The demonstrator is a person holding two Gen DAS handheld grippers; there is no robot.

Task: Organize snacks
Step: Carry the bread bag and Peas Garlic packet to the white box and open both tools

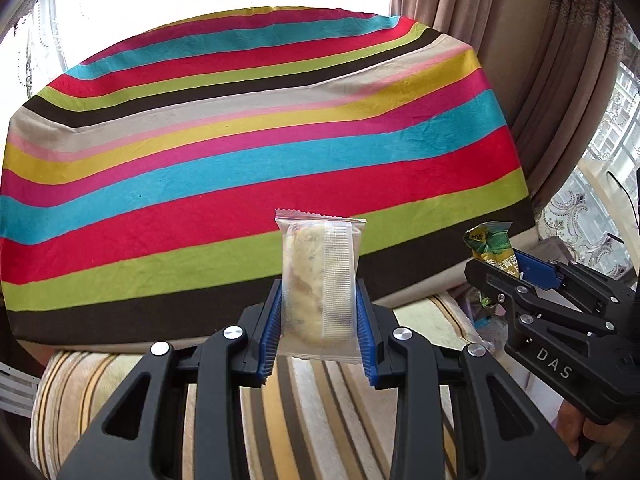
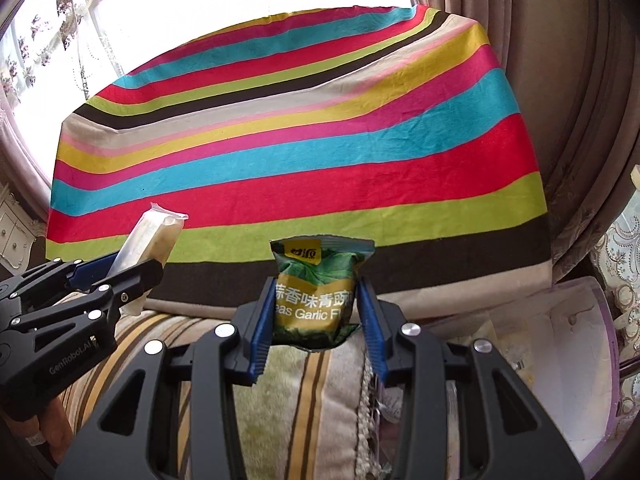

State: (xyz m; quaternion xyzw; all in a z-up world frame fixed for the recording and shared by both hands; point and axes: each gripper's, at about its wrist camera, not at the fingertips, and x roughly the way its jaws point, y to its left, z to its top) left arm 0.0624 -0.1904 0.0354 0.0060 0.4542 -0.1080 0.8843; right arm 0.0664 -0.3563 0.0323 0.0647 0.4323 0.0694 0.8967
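A: Nearest the lens, bottom centre of the left wrist view, the left gripper (image 1: 318, 320) is seen clamped on a clear pastry packet (image 1: 318, 280), which is held upright by its lower half between the blue pads.

B: And at bottom centre of the right wrist view, the right gripper (image 2: 316, 316) is closed on a green pea bag (image 2: 318, 288), pinched across its middle, with the top seal left free above the pads.

A: Both snacks are carried in the air, above a striped cushion (image 2: 304, 400) at the bottom of the frame. Nothing is set down yet.

B: The pastry would be judged soft and crumbly; a hard squeeze could crush it. The flat sides are the right place to be gripped, as is done here.

A: The pea bag looks light and puffy, its film likely slippery. A hold across the filled belly is judged safer than one on the thin seal.

B: To the lower right of the right wrist view, a white tub (image 2: 580, 340) is glimpsed; whether it is meant for the snacks cannot be told.

A: Farther back, across the middle of both frames, a striped cloth (image 1: 240, 140) is spread, bare of snacks.

B: Beyond it, brown curtains (image 1: 500, 40) are seen at upper right.
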